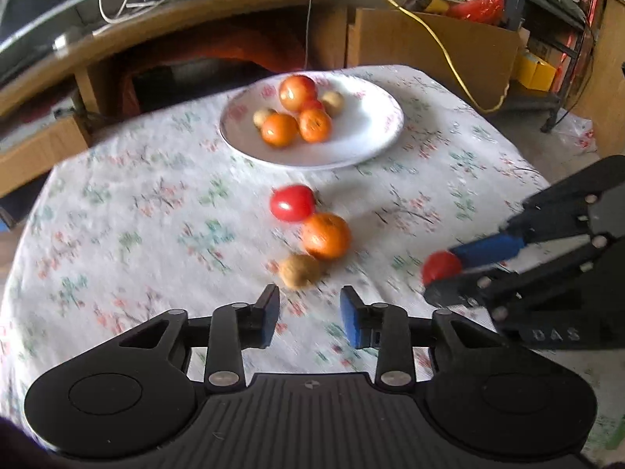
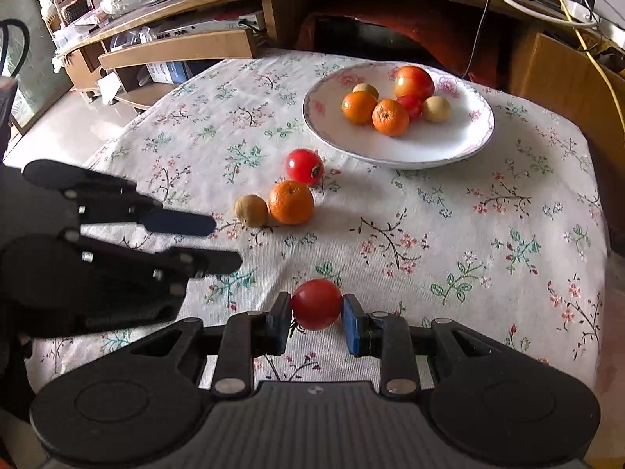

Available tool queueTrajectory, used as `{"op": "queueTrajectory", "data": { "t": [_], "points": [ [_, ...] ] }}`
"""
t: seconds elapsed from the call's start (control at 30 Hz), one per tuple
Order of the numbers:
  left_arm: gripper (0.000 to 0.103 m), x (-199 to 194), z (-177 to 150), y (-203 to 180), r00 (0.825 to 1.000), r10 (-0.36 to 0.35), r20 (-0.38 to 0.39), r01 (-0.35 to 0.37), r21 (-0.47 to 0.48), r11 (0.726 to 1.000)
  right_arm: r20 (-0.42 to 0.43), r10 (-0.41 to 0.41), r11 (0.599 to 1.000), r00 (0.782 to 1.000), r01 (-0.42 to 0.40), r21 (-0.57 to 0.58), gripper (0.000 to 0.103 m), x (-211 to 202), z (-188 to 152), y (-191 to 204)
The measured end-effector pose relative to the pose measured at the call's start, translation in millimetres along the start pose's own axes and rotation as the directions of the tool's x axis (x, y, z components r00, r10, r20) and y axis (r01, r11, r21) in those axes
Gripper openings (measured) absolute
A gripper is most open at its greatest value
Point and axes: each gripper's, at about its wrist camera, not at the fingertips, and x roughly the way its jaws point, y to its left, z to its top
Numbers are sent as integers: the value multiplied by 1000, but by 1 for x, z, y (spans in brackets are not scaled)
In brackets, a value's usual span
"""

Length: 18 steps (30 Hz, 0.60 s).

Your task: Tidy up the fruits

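Observation:
A white plate (image 1: 363,144) (image 2: 429,152) at the table's far side holds a large apple, two oranges, a small red fruit and two pale brown fruits. On the cloth lie a red tomato (image 1: 292,203) (image 2: 304,166), an orange (image 1: 326,235) (image 2: 291,202) and a brown fruit (image 1: 300,271) (image 2: 251,210). My left gripper (image 1: 309,312) (image 2: 226,244) is open and empty just short of the brown fruit. My right gripper (image 2: 316,310) (image 1: 445,273) is shut on a small red tomato (image 2: 316,304) (image 1: 440,267) near the table's front right.
A floral tablecloth (image 2: 449,242) covers the round table. A curved wooden desk (image 1: 164,27) with cables and a cardboard box (image 1: 433,47) stands behind it. The table edge falls away at the right (image 2: 601,234).

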Motion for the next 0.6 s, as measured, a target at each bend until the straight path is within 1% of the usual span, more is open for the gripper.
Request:
{"op": "queueTrajectory", "data": {
  "t": [0.07,0.17,0.23,0.27,0.33,0.43,0.5,0.6],
  "points": [
    [45,8,4,3,1000,-7,3,7,3,1000,-4,-4,1000,1000,4,-1,28,3,1,0],
    [46,21,6,4,1000,-8,-17,8,12,1000,-13,-6,1000,1000,6,-1,28,6,1,-3],
    [50,27,6,5,1000,-15,-17,16,11,1000,-18,0,1000,1000,0,5,28,8,1,-5],
    [54,28,7,6,1000,-20,-18,20,6,1000,-17,2,1000,1000,-2,9,28,8,2,-5],
    [55,28,7,6,1000,-18,-14,18,6,1000,-17,7,1000,1000,-7,12,28,9,3,-7],
    [54,29,7,4,1000,-20,-8,20,0,1000,-21,17,1000,1000,-17,13,28,12,3,-9],
    [44,28,7,1,1000,-25,-9,26,11,1000,-20,20,1000,1000,-19,8,28,12,3,-9],
    [38,27,7,-3,1000,-23,-10,23,22,999,-20,16,1000,1000,-16,-2,28,12,3,-8]
  ]
}}
